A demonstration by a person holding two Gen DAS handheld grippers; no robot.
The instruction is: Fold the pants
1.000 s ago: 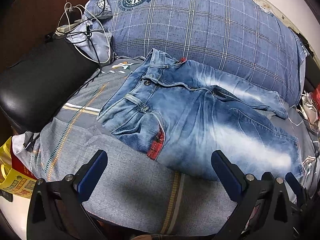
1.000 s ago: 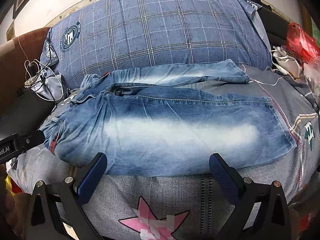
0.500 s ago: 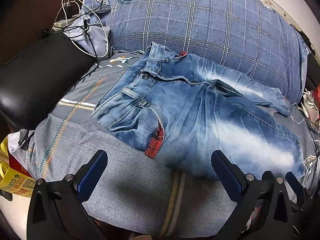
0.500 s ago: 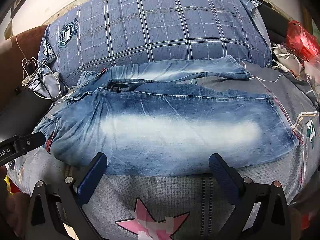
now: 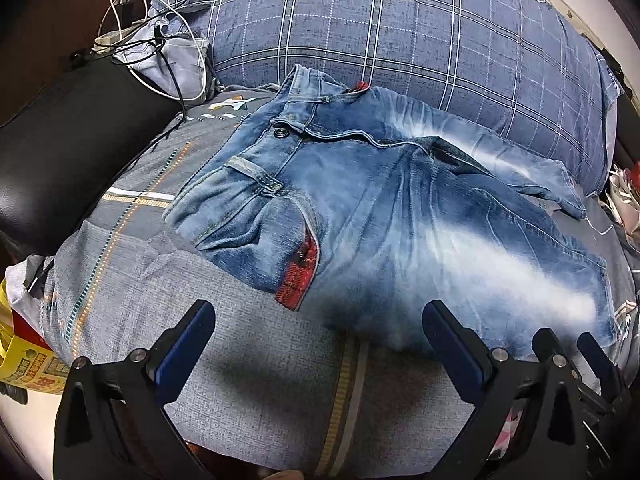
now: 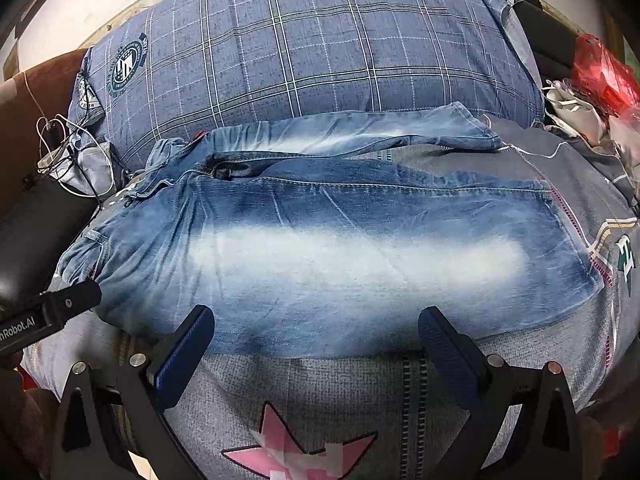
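A pair of faded blue jeans (image 5: pixel 380 216) lies spread on a grey bed cover (image 5: pixel 248 380), waist to the left, both legs running right. In the right wrist view the near leg (image 6: pixel 340 256) lies across the middle and the far leg (image 6: pixel 360 132) lies against a pillow. My left gripper (image 5: pixel 318 324) is open and empty, just short of the jeans' near edge by the red-lined pocket (image 5: pixel 300 272). My right gripper (image 6: pixel 316 328) is open and empty, its fingertips at the near leg's front edge. The left gripper's side (image 6: pixel 48 312) shows in the right wrist view.
A big blue plaid pillow (image 5: pixel 400 40) lies behind the jeans. Tangled cables and a charger (image 5: pixel 136 36) sit at the far left beside a black cushion (image 5: pixel 60 140). A yellow bag (image 5: pixel 28 364) lies low left. Red plastic and cloth (image 6: pixel 600 76) lie at the right.
Both grippers have moved a little forward towards the jeans, which look larger and closer. Both stay open. The jeans have not moved.
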